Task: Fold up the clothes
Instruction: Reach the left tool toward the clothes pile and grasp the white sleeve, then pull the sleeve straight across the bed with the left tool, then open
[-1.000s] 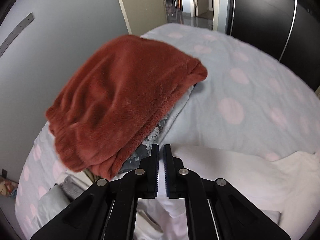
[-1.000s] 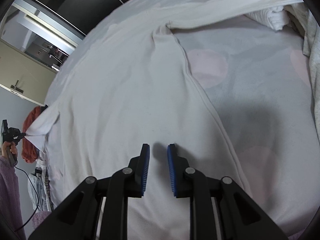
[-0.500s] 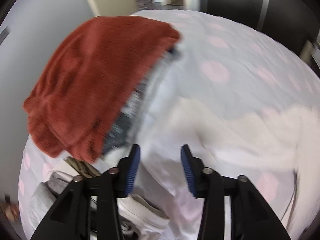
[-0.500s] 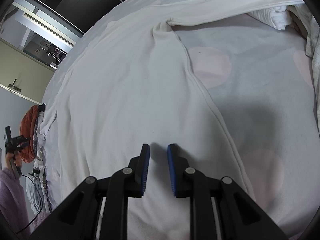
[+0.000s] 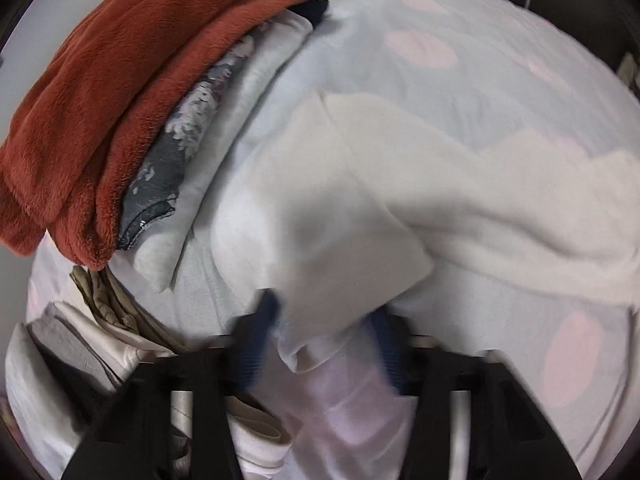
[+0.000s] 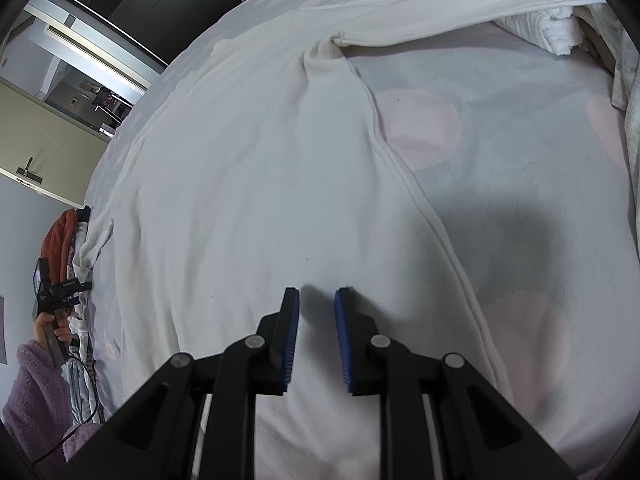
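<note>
Spotted bedspread (image 6: 520, 168): left hand-held gripper (image 5: 324, 320) closing around white garment (image 5: 360, 208) cuff; right hand-held gripper (image 6: 317, 300) slightly spread, empty.

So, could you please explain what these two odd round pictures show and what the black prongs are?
There is no robot: a person holds a two-finger tool in each hand, each with a wide-angle camera looking forward along it. One picture comes from the left tool, the other from the right tool. Both look down at a bed with a pink-dotted sheet, where a white garment lies spread. Beside it is a pile of clothes topped by a rust-red fleece. The left tool's jaws have just been closing with a garment corner between them; blur hides whether they pinch it. The right tool holds nothing.
</note>
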`<state>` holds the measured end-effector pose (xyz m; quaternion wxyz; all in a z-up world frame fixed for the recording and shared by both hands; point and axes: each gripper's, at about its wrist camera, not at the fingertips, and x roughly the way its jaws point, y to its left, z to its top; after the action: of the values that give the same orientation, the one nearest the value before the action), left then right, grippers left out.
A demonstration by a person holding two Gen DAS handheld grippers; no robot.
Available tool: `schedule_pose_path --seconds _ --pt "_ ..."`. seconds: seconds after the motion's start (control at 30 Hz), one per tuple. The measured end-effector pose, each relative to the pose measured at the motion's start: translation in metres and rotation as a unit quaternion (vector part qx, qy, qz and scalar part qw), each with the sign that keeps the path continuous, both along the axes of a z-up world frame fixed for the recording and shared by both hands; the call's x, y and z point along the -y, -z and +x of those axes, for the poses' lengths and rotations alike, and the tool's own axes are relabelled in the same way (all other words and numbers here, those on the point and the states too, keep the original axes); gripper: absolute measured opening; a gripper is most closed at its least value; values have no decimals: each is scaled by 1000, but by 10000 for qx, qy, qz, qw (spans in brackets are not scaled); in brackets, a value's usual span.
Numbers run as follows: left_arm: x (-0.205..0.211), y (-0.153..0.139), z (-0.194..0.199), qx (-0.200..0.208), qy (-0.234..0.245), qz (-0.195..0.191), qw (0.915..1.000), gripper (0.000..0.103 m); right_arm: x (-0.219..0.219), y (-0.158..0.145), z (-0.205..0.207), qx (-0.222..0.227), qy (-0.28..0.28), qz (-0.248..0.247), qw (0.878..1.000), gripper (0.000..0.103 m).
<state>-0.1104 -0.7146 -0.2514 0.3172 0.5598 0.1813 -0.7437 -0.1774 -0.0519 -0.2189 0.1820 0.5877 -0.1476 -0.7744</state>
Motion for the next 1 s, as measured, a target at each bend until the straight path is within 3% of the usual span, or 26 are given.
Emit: schedule_pose_path --seconds 0.1,0.4,0.53,0.6,0.8,0.9,0.97,1.0 --pt "11 -20 7 7 -285 -202 9994 8 -2 0 4 -2 -2 6 10000 18" --pt "66 -118 80 -633 -1145 -525 9900 7 -10 -2 10 3 39 -93 9999 18" --pt "79 -145 113 -676 -1368 -580 9866 7 -12 -4 11 -2 32 -116 9999 18" --pt "96 -141 125 -609 -1343 -554 9875 7 -12 -4 12 -1 26 -117 9999 18" --pt "87 -102 133 -196 -1367 -601 9886 8 -14 -6 11 15 41 -121 9999 18" --pt "82 -77 131 282 -1354 -408 9895 12 -17 -8 12 -15 92 -181 9998 18" --pt "75 -67 127 467 -1250 -471 9899 13 -20 -11 14 -94 147 -238 9996 18" --pt "69 -68 125 472 -1159 -526 9908 19 -21 -14 14 -145 177 -277 9994 18"
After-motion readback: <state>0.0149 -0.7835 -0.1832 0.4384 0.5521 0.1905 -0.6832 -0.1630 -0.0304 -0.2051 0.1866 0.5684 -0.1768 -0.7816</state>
